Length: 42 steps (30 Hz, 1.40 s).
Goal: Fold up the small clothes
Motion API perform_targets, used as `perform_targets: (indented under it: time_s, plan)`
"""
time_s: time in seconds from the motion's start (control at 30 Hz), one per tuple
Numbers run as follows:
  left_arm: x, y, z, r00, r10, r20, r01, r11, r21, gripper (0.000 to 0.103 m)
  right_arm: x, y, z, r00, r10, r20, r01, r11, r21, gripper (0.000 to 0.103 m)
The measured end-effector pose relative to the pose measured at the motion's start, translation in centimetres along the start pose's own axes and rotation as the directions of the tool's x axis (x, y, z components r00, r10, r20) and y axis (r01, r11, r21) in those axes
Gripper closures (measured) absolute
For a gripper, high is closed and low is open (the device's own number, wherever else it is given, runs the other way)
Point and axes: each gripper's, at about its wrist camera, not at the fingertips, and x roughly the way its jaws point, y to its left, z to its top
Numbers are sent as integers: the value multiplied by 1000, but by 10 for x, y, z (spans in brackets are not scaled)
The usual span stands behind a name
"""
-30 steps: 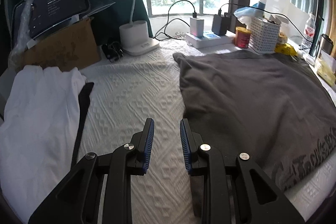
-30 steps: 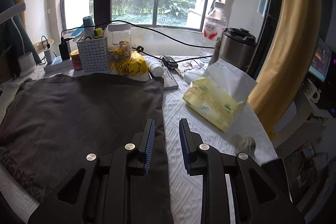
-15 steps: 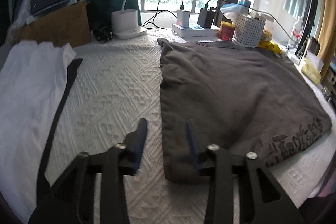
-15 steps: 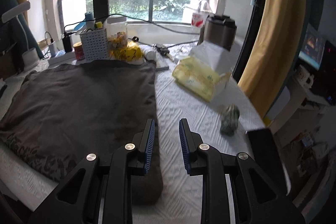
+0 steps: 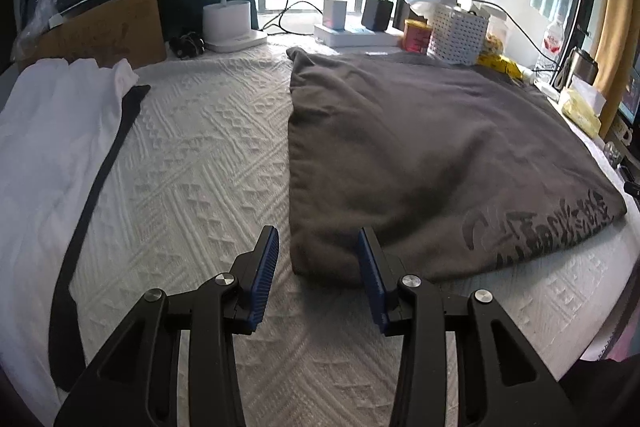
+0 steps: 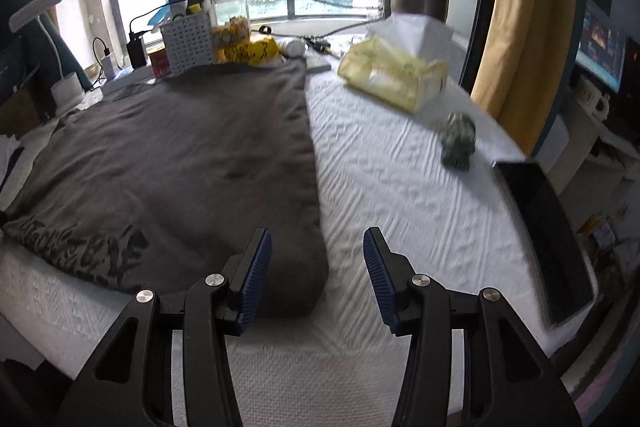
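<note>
left claw [image 5: 318,267]: spread wide, holding nothing, low over the white textured table cover [image 5: 200,163]
right claw [image 6: 318,267]: spread wide too, empty, low over the near table edge
task item: dark grey folded T-shirt [image 5: 420,155], lies flat on the table straight ahead of both claws; printed lettering [image 5: 540,227] along its near hem
key relation, left: near-left corner of shirt sits just ahead of and between the left claw's fingers; right finger [image 5: 370,275] overlaps the cloth edge in view, left finger over bare cover. Contact with the cloth: cannot tell
key relation, right: near-right corner of shirt [image 6: 296,287] just ahead of the right claw's left finger [image 6: 254,279]; right finger over bare cover
long axis: shirt's side edges run away from the claws toward the window; near hem runs crosswise between the two claws
nearer claw: about equal, one claw per near corner
step guess: lining up to pinch both near corners, then lift and fold away toward the far edge; not gripped yet
risk: thick folded corner, a claw may catch only the top layer
left of left claw: white garment [image 5: 44,155] with a dark strip [image 5: 92,195] along its edge, well apart from the shirt
beyond shirt: white basket [image 5: 456,31], chargers, lamp base [image 5: 228,23], cardboard box [image 5: 96,31]
right of right claw: tissue pack [image 6: 396,71], small green figurine [image 6: 458,141], dark phone [image 6: 548,235] near the table edge
</note>
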Motion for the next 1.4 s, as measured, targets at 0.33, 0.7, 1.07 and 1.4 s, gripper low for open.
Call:
perform_targets:
  time_s: [0.33, 0.7, 1.07, 1.4]
  plan:
    - [10, -4, -2, 1000, -2, -27, 2, 1000, -3, 50, 11, 4, -18, 998, 62, -15, -61, 997, 51, 52]
    - [14, -10, 0, 999, 31, -35, -31, 1000, 5, 44, 12, 14, -24, 994, 96, 50, -99, 993, 64, 52]
    - [12, -23, -2, 1000, -15, -24, 16, 999, 52, 91, 16, 25, -22, 991, 122, 49, -122, 993, -4, 87]
    - [-5, -25, -12, 1000, -5, -21, 6, 999, 41, 95, 6, 25, -26, 995, 95, 44, -92, 994, -56, 90]
